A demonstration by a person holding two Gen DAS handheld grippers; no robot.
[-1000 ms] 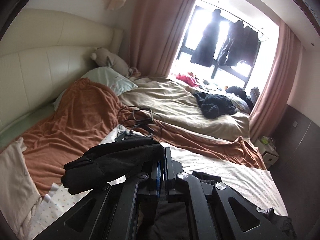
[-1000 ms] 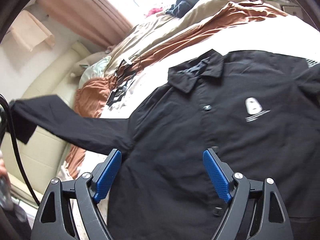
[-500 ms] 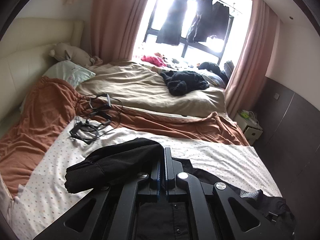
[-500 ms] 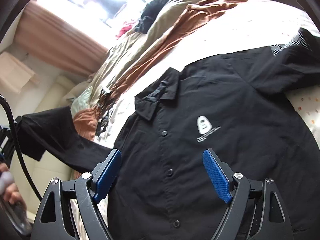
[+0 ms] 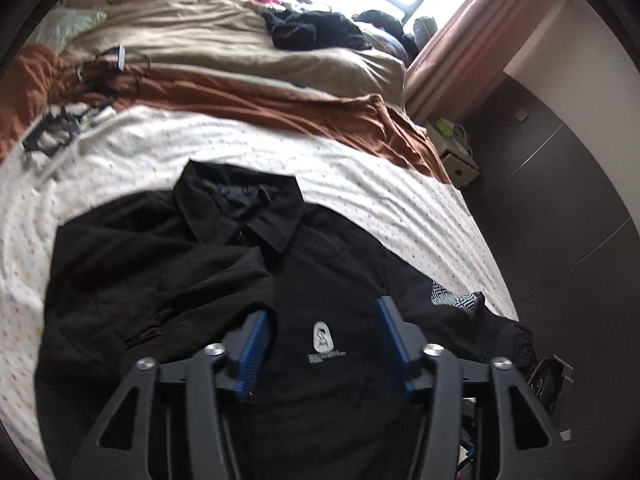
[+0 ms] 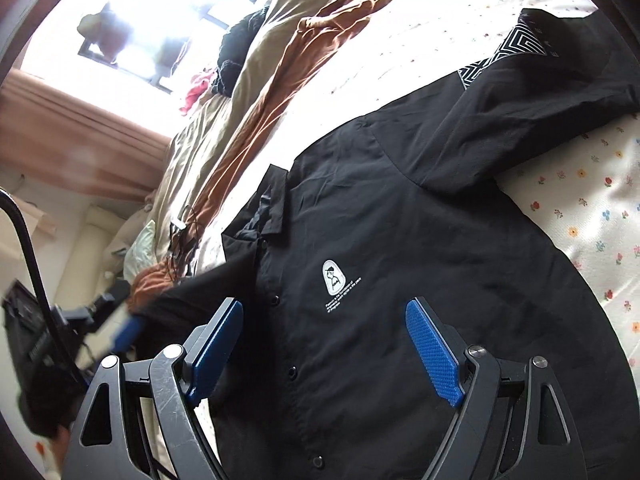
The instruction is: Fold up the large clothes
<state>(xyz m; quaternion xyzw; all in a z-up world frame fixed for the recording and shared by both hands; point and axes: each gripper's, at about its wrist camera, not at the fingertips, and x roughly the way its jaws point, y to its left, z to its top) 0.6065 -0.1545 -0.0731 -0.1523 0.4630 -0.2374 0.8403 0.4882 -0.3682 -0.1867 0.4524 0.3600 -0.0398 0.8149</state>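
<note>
**Operator:** Left wrist view has my left gripper (image 5: 322,336) over the chest of the black shirt (image 5: 192,264). Its jaws have just been opening; the blue fingers (image 5: 254,354) stand apart with nothing pinched between them, only the shirt front lying below.

**Colleague:** Where does the shirt sit?

**Operator:** Flat, front up, on the flower-dotted white sheet (image 5: 360,184) of the bed, collar (image 5: 248,208) toward the far side. One sleeve lies folded across the body on the left; the other reaches out to the right, showing a black-and-white patterned patch (image 5: 452,296).

**Colleague:** And your other hand?

**Operator:** From the right wrist, my right gripper (image 6: 324,340) is wide open and empty, above the button placket near the white logo (image 6: 334,278). Beyond the sheet lie a rust-brown blanket (image 5: 280,100) and a beige duvet (image 5: 224,44).
</note>
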